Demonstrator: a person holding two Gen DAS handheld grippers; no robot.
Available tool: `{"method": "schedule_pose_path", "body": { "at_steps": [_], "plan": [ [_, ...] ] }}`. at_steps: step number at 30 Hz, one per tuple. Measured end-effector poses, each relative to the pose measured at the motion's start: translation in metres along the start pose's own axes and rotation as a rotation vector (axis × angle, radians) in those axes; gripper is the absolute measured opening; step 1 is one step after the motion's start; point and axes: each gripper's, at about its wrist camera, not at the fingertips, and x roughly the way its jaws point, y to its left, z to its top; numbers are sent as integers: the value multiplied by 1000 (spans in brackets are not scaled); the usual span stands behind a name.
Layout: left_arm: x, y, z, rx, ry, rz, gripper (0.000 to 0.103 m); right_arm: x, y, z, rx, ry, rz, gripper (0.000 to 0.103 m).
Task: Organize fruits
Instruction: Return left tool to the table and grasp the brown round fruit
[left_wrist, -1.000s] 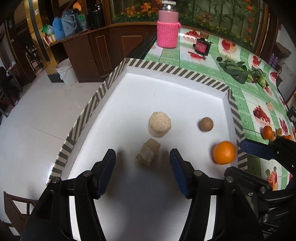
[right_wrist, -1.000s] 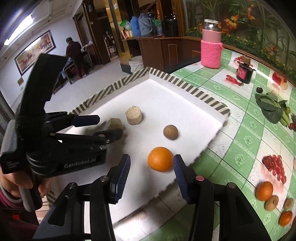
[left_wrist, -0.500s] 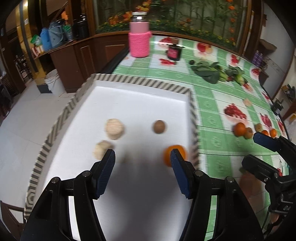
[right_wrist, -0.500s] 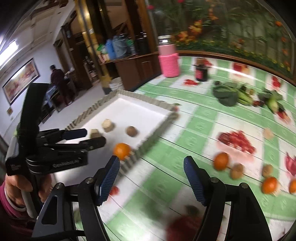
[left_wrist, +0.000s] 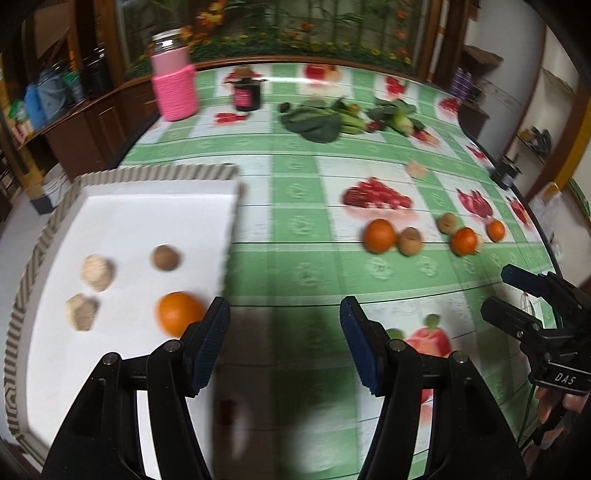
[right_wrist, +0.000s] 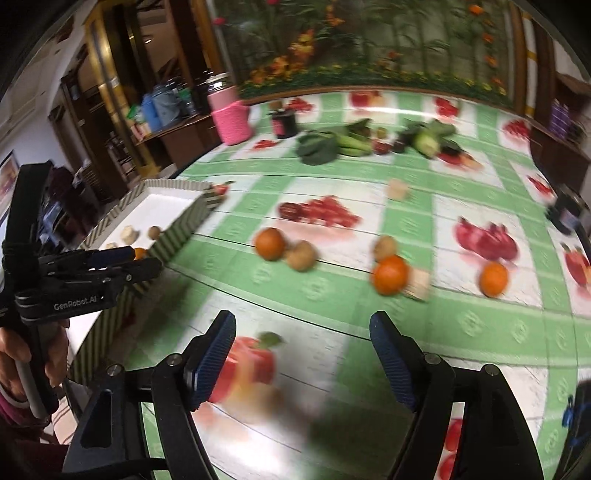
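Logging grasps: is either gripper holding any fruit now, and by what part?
Nothing is held: left gripper and right gripper, jaws opening, are both empty.

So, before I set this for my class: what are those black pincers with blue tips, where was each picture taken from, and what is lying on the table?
There is no robot here. A person holds a two-finger tool in each hand, and a camera on each looks forward along its fingers. In the left wrist view, the left tool is open and holds nothing; the right tool shows at the right edge. In the right wrist view, the right tool is still opening, with nothing between its fingers.

The table has a green checked cloth. On it stands a white tray holding one orange, a brown round fruit and two pale lumps I cannot name. Loose on the cloth lie three more oranges and brown fruits, plus leafy greens and a pink-sleeved jar.
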Motion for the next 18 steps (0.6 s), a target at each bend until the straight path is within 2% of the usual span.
{"method": "schedule_pose_path", "body": {
  "at_steps": [6, 8, 10, 11, 18],
  "plan": [
    [17, -32, 10, 75, 29, -33, 61, 4, -8, 2, -36, 8, 36, 76],
    [21, -35, 12, 86, 35, -39, 61, 9, -1, 5, -73, 13, 44, 72],
    [26, -36, 16, 92, 44, -43, 61, 17, 6, 10, -110, 26, 57, 59],
    [30, -36, 20, 93, 50, -48, 61, 21, 8, 13, -125, 35, 56, 58],
    [42, -48, 31, 167, 61, -93, 61, 33, 3, 23, -139, 50, 51, 57]
  ]
}}
